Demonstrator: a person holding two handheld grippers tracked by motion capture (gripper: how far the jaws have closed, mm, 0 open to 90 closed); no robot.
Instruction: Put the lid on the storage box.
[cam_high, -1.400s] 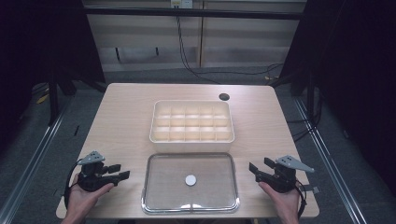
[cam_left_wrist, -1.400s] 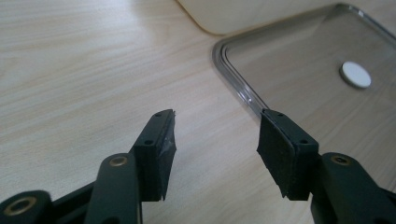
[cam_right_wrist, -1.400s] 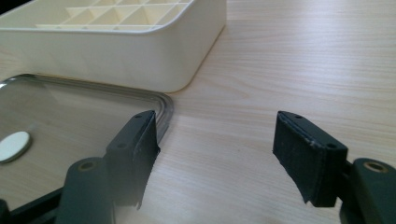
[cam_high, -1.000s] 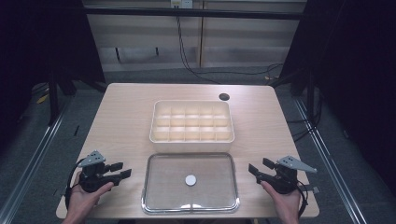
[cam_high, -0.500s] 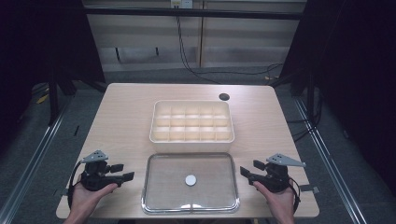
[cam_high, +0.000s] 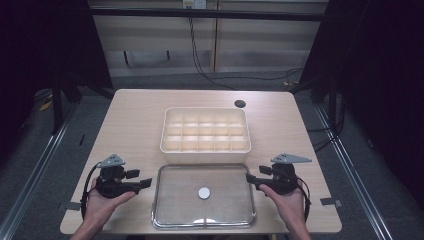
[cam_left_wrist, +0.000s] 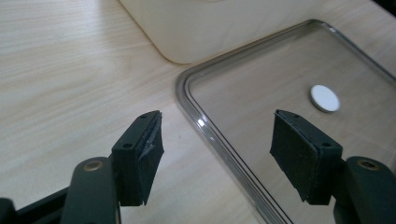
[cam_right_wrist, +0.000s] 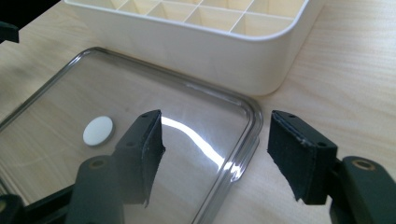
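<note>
Both tools have been brought inward to the clear lid, which lies flat on the table just in front of the compartment box, its long axis running left to right. The left tool is spread, its jaws just opened, straddling the lid's left rim. The right tool (jaws narrowing, pads not yet touching) straddles the right rim. A two-handed lift seems prepared.

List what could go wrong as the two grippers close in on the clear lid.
1. The clear lid lies flat on the table; the open left gripper and right gripper straddle only thin rims, so pads may slip.
2. The divided box sits close behind; lifting could knock it.
</note>
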